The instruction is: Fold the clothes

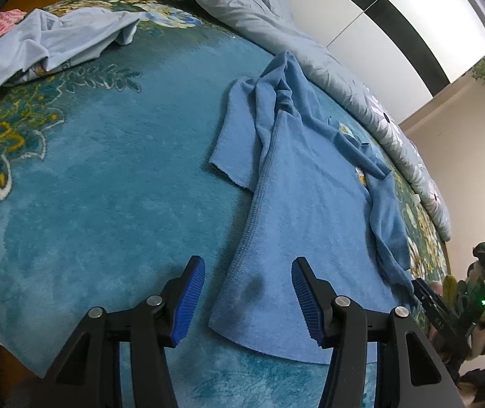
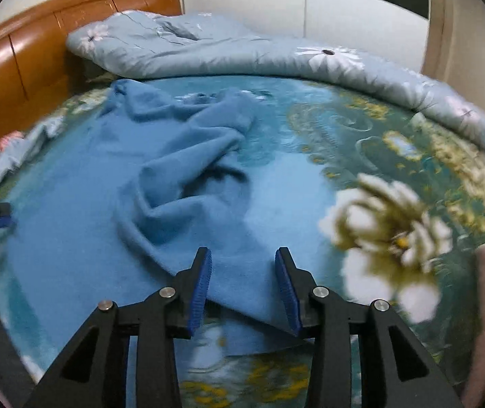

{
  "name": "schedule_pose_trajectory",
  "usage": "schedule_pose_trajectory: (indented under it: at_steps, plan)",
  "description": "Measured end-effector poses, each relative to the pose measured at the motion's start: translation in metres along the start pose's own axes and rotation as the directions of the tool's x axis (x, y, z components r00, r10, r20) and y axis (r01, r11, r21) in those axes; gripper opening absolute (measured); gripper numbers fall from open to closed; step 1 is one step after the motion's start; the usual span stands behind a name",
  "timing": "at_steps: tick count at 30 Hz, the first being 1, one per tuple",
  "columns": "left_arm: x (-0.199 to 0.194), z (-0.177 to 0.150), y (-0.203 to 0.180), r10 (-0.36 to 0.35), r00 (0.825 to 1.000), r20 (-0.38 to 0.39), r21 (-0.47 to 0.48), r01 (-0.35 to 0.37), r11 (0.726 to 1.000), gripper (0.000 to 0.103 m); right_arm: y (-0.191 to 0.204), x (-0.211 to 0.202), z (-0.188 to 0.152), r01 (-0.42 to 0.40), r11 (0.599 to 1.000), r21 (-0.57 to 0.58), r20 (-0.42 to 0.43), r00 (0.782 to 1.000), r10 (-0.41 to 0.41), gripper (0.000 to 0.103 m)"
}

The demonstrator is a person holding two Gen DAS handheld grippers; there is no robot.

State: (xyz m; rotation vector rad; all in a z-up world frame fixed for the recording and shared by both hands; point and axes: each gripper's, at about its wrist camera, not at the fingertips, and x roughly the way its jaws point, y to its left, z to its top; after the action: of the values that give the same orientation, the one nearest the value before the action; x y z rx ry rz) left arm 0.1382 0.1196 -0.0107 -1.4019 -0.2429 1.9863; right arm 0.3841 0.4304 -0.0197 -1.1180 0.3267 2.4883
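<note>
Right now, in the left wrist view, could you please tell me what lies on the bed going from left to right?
Pale blue garment at the far left → bare teal floral blanket → blue shirt → grey-blue floral duvet along the far edge → right gripper at the right margin.

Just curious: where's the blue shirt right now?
The blue shirt lies spread on the floral blanket, right before both open tongs, near the rolled grey quilt.

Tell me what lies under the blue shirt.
The blue shirt lies on a teal floral blanket, visible all round it. Whether anything else sits beneath the crumpled part is hidden. Both grippers, left and right, are open above its hem.
</note>
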Motion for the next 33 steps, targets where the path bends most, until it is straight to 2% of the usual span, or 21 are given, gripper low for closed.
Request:
schedule_pose_trajectory:
  at_steps: [2, 6, 10, 12, 15, 17, 18, 20, 21, 22, 23, 24, 25, 26, 27, 28, 29, 31, 33]
  plan:
    - [-0.001, 0.0, 0.002, 0.002, 1.0, 0.001, -0.003, -0.002, 1.0, 0.058, 0.003, 0.004, 0.001, -0.002, 1.0, -0.008, -0.006, 1.0, 0.002, 0.045]
    - [-0.001, 0.0, 0.008, 0.002, 1.0, 0.001, -0.024, -0.002, 1.0, 0.06, 0.007, 0.013, -0.008, 0.005, 1.0, 0.006, -0.058, 0.998, -0.005, 0.045]
    - [0.001, 0.001, 0.01, 0.002, 1.0, -0.001, -0.035, -0.002, 0.999, 0.06, 0.005, 0.016, -0.013, 0.002, 0.999, 0.045, -0.068, 0.998, 0.001, 0.043]
    - [0.002, 0.001, 0.01, 0.0, 1.0, -0.005, -0.034, -0.001, 0.999, 0.06, 0.008, 0.015, -0.015, -0.009, 0.999, 0.044, -0.076, 0.997, 0.013, 0.015]
    - [0.004, 0.004, 0.008, 0.003, 1.0, -0.007, -0.023, -0.003, 1.0, 0.06, 0.009, 0.013, -0.014, -0.013, 0.999, 0.053, -0.083, 0.996, 0.018, 0.006]
    - [0.005, 0.008, 0.006, 0.007, 1.0, -0.007, -0.011, -0.007, 1.0, 0.06, 0.004, 0.011, -0.012, -0.014, 0.997, 0.07, -0.079, 0.997, 0.019, 0.005]
    - [0.006, 0.01, 0.005, 0.009, 1.0, -0.007, -0.005, -0.009, 1.0, 0.06, -0.002, 0.007, -0.009, 0.004, 0.997, 0.078, -0.064, 0.998, 0.001, 0.005]
    - [0.007, 0.013, 0.003, 0.013, 1.0, -0.007, 0.007, -0.013, 1.0, 0.06, -0.017, -0.001, 0.001, 0.132, 0.987, 0.089, -0.018, 0.991, -0.131, 0.004]
    - [0.007, 0.015, 0.002, 0.016, 1.0, -0.007, 0.013, -0.016, 1.0, 0.06, -0.025, -0.005, 0.007, 0.207, 0.973, 0.098, 0.006, 0.978, -0.209, 0.004]
    - [0.008, 0.017, 0.001, 0.018, 1.0, -0.006, 0.019, -0.018, 1.0, 0.06, -0.032, -0.009, 0.012, 0.289, 0.952, 0.101, 0.027, 0.956, -0.293, 0.004]
    - [0.009, 0.018, 0.0, 0.02, 1.0, -0.006, 0.025, -0.02, 1.0, 0.06, -0.038, -0.012, 0.017, 0.379, 0.921, 0.096, 0.045, 0.922, -0.384, 0.004]
    - [0.01, 0.022, -0.002, 0.023, 1.0, -0.002, 0.039, -0.023, 0.999, 0.06, -0.041, -0.013, 0.022, 0.477, 0.876, 0.074, 0.06, 0.874, -0.482, 0.004]
    - [0.012, 0.028, -0.006, 0.025, 1.0, 0.004, 0.056, -0.025, 0.998, 0.06, -0.042, -0.012, 0.025, 0.584, 0.811, 0.031, 0.074, 0.808, -0.585, 0.004]
    - [0.014, 0.033, -0.008, 0.025, 1.0, 0.008, 0.067, -0.026, 0.997, 0.06, -0.042, -0.011, 0.029, 0.682, 0.732, -0.009, 0.093, 0.729, -0.678, 0.004]
    - [0.018, 0.039, -0.008, 0.027, 1.0, 0.011, 0.068, -0.028, 0.997, 0.06, -0.043, -0.01, 0.031, 0.743, 0.669, -0.038, 0.107, 0.668, -0.736, 0.004]
    - [0.023, 0.044, -0.007, 0.029, 0.999, 0.013, 0.065, -0.03, 0.997, 0.06, -0.046, -0.007, 0.031, 0.755, 0.654, -0.044, 0.1, 0.654, -0.749, 0.004]
    - [0.027, 0.05, -0.007, 0.032, 0.999, 0.014, 0.063, -0.033, 0.998, 0.06, -0.05, -0.004, 0.03, 0.744, 0.667, -0.033, 0.075, 0.668, -0.741, 0.004]
    - [0.039, 0.059, -0.003, 0.041, 0.999, 0.007, 0.037, -0.041, 0.998, 0.06, -0.058, 0.007, 0.026, 0.695, 0.719, -0.002, 0.007, 0.719, -0.695, 0.005]
    - [0.049, 0.063, -0.001, 0.043, 0.999, -0.002, 0.021, -0.043, 0.999, 0.06, -0.058, 0.014, 0.019, 0.677, 0.736, 0.002, -0.02, 0.736, -0.676, 0.005]
